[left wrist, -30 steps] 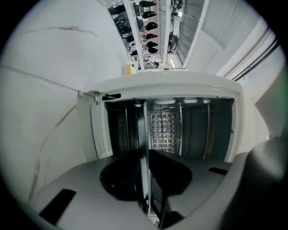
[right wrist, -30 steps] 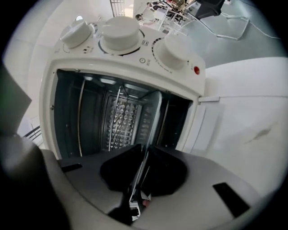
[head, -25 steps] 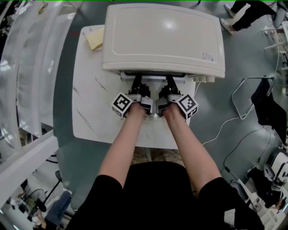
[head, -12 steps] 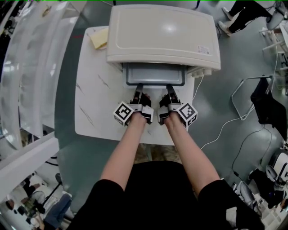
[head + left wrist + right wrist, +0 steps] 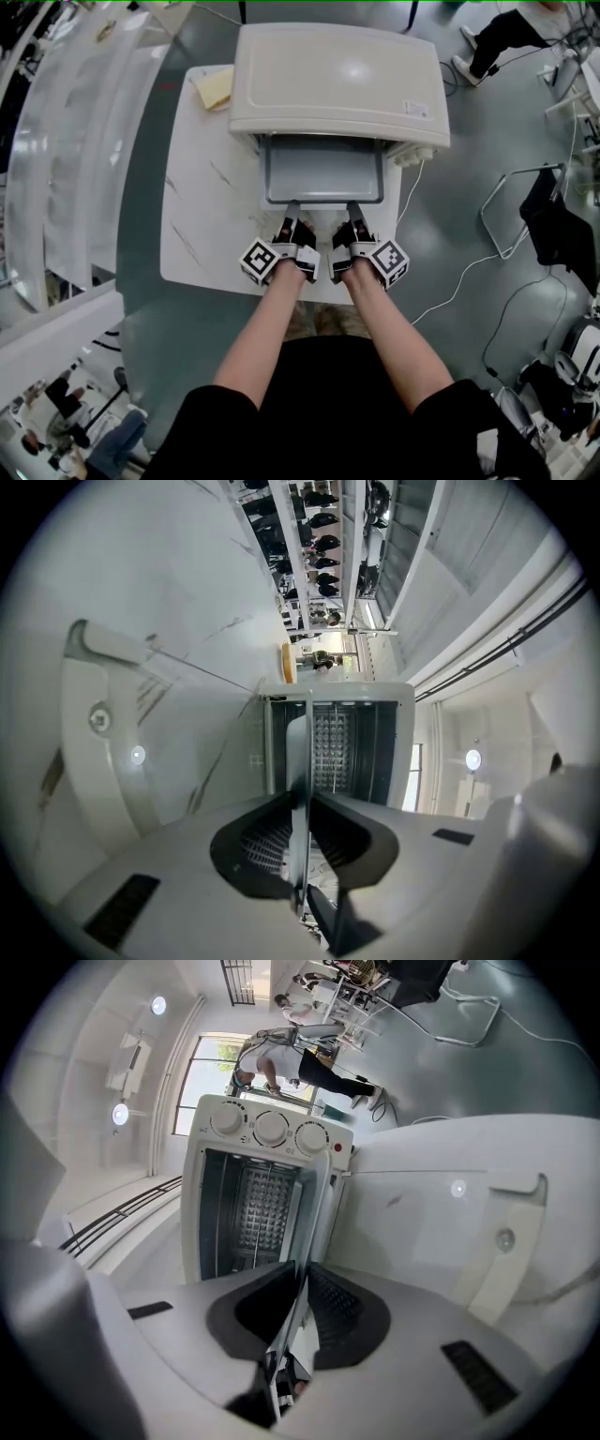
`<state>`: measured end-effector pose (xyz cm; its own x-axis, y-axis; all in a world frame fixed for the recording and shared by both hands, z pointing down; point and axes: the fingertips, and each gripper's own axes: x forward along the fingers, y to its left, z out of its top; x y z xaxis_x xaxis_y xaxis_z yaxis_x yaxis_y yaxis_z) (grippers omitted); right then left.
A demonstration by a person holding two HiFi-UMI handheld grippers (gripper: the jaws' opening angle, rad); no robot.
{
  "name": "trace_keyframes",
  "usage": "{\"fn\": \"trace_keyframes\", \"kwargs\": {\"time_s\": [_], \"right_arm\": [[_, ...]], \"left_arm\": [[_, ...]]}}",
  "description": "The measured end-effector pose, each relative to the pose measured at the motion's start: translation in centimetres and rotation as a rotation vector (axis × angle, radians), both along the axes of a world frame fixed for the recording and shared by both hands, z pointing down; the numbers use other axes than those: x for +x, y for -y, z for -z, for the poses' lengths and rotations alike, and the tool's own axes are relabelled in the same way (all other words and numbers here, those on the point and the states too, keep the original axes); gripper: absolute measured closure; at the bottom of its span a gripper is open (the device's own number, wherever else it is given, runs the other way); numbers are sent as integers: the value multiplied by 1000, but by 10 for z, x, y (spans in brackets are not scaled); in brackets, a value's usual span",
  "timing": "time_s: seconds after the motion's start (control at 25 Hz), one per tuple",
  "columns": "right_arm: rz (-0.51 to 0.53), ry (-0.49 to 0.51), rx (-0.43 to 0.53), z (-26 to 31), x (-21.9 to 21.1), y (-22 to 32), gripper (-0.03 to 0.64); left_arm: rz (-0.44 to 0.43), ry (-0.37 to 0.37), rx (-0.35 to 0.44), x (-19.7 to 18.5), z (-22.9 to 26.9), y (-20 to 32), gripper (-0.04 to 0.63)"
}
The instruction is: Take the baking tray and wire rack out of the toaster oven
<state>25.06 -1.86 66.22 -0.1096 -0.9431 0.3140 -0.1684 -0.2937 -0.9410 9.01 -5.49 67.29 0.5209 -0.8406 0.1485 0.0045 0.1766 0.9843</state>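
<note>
1. At the upper left, a flat yellow pad (image 5: 214, 88) lies on a corner of the white, grey-veined worktop (image 5: 202, 216), just beside the oven.
2. The toaster oven (image 5: 337, 80) fills the upper centre. It is a cream box with a smooth top and rounded corners. Its white door (image 5: 469, 1232) lies open and flat toward the person, with a bar handle (image 5: 522, 1199) along its edge.
3. The baking tray (image 5: 323, 169) sticks partly out of the oven mouth, above the door. It is a shallow grey metal rectangle with rounded corners and a raised rim, and its far end sits under the oven's top.
4. The left gripper (image 5: 291, 212), with its black-and-white marker cube (image 5: 260, 261), has its fingers closed on the tray's near rim, left of the middle. The left gripper view shows the rim as a thin sheet pinched between the dark pads.
5. The right gripper (image 5: 354, 212) has its fingers clamped on the same rim, right of the middle, and the thin metal edge runs between its pads.
6. The oven cavity (image 5: 253, 1208) is dark-walled, with grid-embossed metal deep inside. I cannot tell whether that metal is the wire rack.
7. Three round cream knobs (image 5: 272, 1129) line the control panel on the oven's right side.
8. At the right, a white cable (image 5: 459, 272) snakes over the grey floor.
</note>
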Motion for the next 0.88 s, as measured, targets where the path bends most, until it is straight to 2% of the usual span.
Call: {"fn": "trace_keyframes", "kwargs": {"time_s": [0.4, 0.72, 0.88], "right_arm": [[42, 9, -31, 1, -6, -46, 554], [171, -45, -66, 4, -25, -70, 554], [232, -33, -84, 2, -43, -72, 554]], "left_arm": [[-8, -1, -6, -7, 6, -50, 520], [10, 7, 4, -30, 12, -86, 520], [51, 28, 4, -49, 11, -95, 520]]}}
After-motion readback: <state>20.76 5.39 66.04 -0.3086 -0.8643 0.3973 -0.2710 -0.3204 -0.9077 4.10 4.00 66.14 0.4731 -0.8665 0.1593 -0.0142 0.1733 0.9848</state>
